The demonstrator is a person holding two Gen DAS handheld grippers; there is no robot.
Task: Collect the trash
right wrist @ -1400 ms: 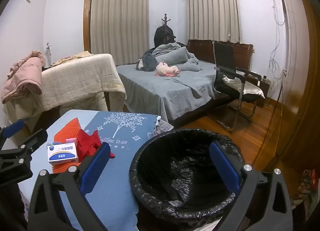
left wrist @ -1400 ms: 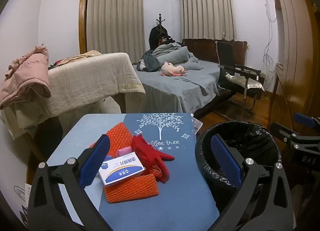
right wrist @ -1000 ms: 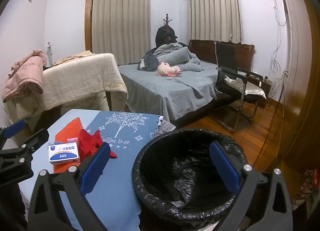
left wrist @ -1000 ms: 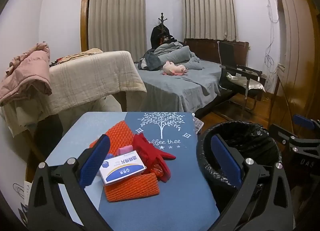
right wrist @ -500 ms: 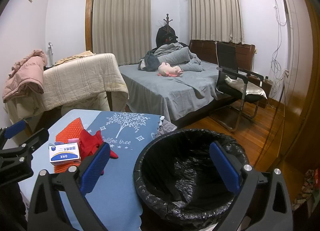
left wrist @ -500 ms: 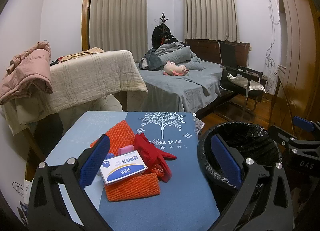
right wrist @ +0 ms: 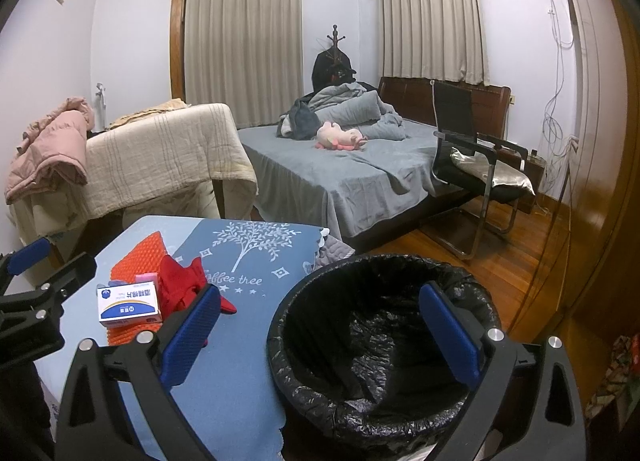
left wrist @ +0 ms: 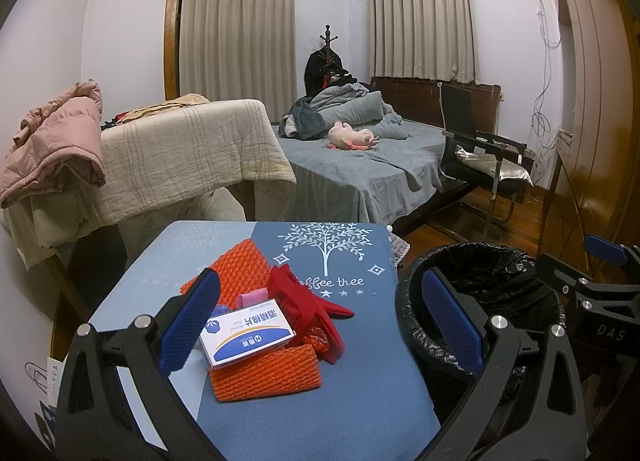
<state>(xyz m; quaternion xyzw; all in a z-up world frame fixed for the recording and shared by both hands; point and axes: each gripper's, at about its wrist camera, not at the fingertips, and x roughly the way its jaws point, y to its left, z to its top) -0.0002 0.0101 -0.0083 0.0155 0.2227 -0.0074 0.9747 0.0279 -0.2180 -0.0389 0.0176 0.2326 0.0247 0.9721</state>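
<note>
Orange netting (left wrist: pixel 267 376), white box (left wrist: pixel 247 326) on table (left wrist: pixel 360 413); black bin (right wrist: pixel 384 341) beside.

A bed (left wrist: pixel 360 169) with grey sheets carries a heap of grey bedding (left wrist: pixel 344 105) and a pink soft toy (left wrist: pixel 352 137). Beside it stands a black chair (left wrist: pixel 476 153) on the wood floor (right wrist: pixel 500 261). A pink jacket (left wrist: pixel 56 137) lies over a beige blanket (left wrist: pixel 180 157). Beige curtains (left wrist: pixel 236 37) cover both windows, with a coat stand (left wrist: pixel 326 57) in the corner.

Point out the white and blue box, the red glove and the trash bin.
box (left wrist: pixel 247 328), left wrist view, top face
red glove (left wrist: pixel 298 299), left wrist view, palm
trash bin (right wrist: pixel 400 261), right wrist view, far rim
</note>
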